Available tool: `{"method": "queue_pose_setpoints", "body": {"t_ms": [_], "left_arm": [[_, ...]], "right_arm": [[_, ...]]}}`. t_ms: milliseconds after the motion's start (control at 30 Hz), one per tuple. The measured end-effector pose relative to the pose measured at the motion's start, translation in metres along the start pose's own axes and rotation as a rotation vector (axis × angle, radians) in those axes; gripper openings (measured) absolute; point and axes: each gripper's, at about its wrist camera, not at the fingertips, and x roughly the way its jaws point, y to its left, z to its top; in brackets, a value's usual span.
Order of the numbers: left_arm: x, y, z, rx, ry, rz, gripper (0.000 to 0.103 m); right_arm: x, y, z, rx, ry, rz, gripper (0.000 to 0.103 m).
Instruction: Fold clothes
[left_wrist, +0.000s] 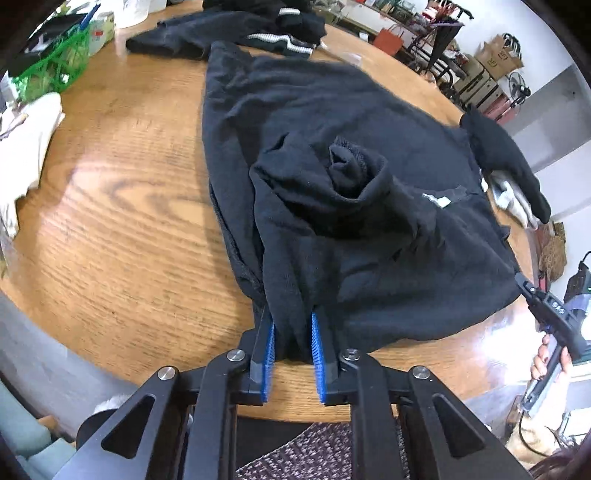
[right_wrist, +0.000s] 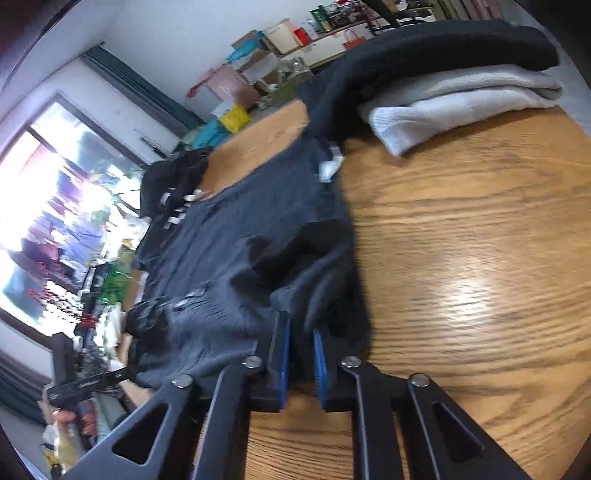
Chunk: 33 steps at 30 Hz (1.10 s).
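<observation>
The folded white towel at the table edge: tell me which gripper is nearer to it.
Right. The right gripper grips the black sweater's corner on the side where the white towel lies; the left gripper grips the opposite near corner, with the sweater between.

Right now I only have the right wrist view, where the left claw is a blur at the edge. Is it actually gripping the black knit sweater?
Observer: Yes. The left claw is shut on a bunched fold at the near edge of the black knit sweater.
Operator: Does the sweater lie flat ahead of that grip?
Observer: No. A rumpled sleeve sits heaped on its middle, cuff opening facing up.
Operator: Anything to that claw's left?
Observer: A crumpled white cloth lies at the edge of the round wooden table.
</observation>
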Motion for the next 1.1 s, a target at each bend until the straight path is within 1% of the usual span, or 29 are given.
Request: {"method": "queue_pose_setpoints", "body": {"t_ms": [33,67,100,133,167,200,267,300,333,367,400,433,467,500,533,600,633,700,733,767,800,867,900,933,967,1000,1033,1100], "left_arm": [[-0.003,0.003,0.000,-0.019,0.013,-0.003,0.034],[-0.009,0.006,0.000,-0.050,0.019,-0.006,0.048],[-0.020,0.010,0.002,-0.085,-0.011,-0.023,0.054],[-0.034,0.012,0.003,-0.100,-0.063,-0.041,0.055],[-0.048,0.010,0.005,-0.087,-0.122,-0.046,0.056],[-0.063,0.004,0.006,-0.049,-0.190,-0.034,0.056],[-0.077,-0.022,0.007,0.075,-0.310,0.022,0.056],[-0.076,-0.035,0.010,0.128,-0.340,0.044,0.054],[-0.068,-0.049,0.012,0.183,-0.341,0.060,0.051],[-0.052,-0.066,0.017,0.225,-0.334,0.072,0.034],[-0.034,-0.079,0.020,0.256,-0.324,0.095,0.021],[-0.015,-0.091,0.021,0.288,-0.314,0.126,0.015],[0.003,-0.099,0.026,0.308,-0.304,0.167,0.008],[0.016,-0.101,0.030,0.309,-0.292,0.195,0.007],[0.022,-0.095,0.032,0.288,-0.281,0.202,0.006],[0.023,-0.074,0.038,0.197,-0.274,0.163,0.006],[0.021,-0.064,0.041,0.164,-0.279,0.162,0.006],[0.018,-0.049,0.045,0.127,-0.286,0.197,0.006],[0.017,-0.041,0.046,0.111,-0.286,0.188,0.006],[0.016,-0.032,0.047,0.098,-0.284,0.163,0.005],[0.014,-0.028,0.047,0.093,-0.280,0.153,0.004],[0.007,-0.028,0.045,0.098,-0.282,0.158,0.004],[-0.002,-0.032,0.043,0.115,-0.308,0.160,0.004],[-0.010,-0.039,0.042,0.137,-0.341,0.144,0.004],[-0.017,-0.047,0.041,0.159,-0.372,0.121,0.004],[-0.022,-0.055,0.042,0.179,-0.397,0.092,0.004],[-0.022,-0.062,0.046,0.194,-0.398,0.072,0.004],[-0.001,-0.069,0.057,0.204,-0.352,0.103,0.004]], "right_arm": [[0.004,-0.006,-0.003,0.001,0.016,-0.021,0.016],[0.005,-0.011,-0.006,0.013,0.025,-0.029,0.020],[-0.001,-0.013,-0.006,0.020,0.006,-0.020,0.025],[-0.010,-0.012,-0.004,0.020,-0.028,-0.002,0.028],[-0.020,-0.011,-0.003,0.019,-0.061,0.015,0.030],[-0.029,-0.010,-0.001,0.019,-0.095,0.033,0.032],[-0.041,0.004,0.006,-0.029,-0.138,0.062,0.032],[-0.041,0.015,0.010,-0.067,-0.143,0.075,0.032],[-0.038,0.026,0.014,-0.103,-0.140,0.095,0.031],[-0.028,0.039,0.016,-0.134,-0.119,0.124,0.030],[-0.014,0.054,0.016,-0.165,-0.090,0.154,0.027],[0.001,0.066,0.017,-0.190,-0.058,0.174,0.023],[0.018,0.075,0.017,-0.207,-0.026,0.175,0.021],[0.036,0.083,0.016,-0.220,0.006,0.167,0.017],[0.051,0.086,0.016,-0.215,0.029,0.159,0.015],[0.074,0.082,0.021,-0.174,0.049,0.136,0.013],[0.079,0.076,0.025,-0.154,0.041,0.111,0.013],[0.081,0.062,0.037,-0.137,0.010,0.038,0.013],[0.081,0.054,0.043,-0.131,-0.007,-0.001,0.011],[0.083,0.046,0.049,-0.125,-0.016,-0.040,0.010],[0.084,0.038,0.056,-0.115,-0.022,-0.058,0.003],[0.083,0.025,0.069,-0.083,-0.030,-0.064,0.003],[0.078,0.026,0.072,-0.080,-0.042,-0.066,0.006],[0.072,0.029,0.073,-0.085,-0.060,-0.058,0.011],[0.066,0.040,0.074,-0.107,-0.076,-0.025,0.012],[0.062,0.055,0.072,-0.145,-0.078,0.013,0.016],[0.060,0.069,0.070,-0.184,-0.073,0.041,0.024],[0.075,0.101,0.060,-0.272,-0.014,0.090,0.025]]}}
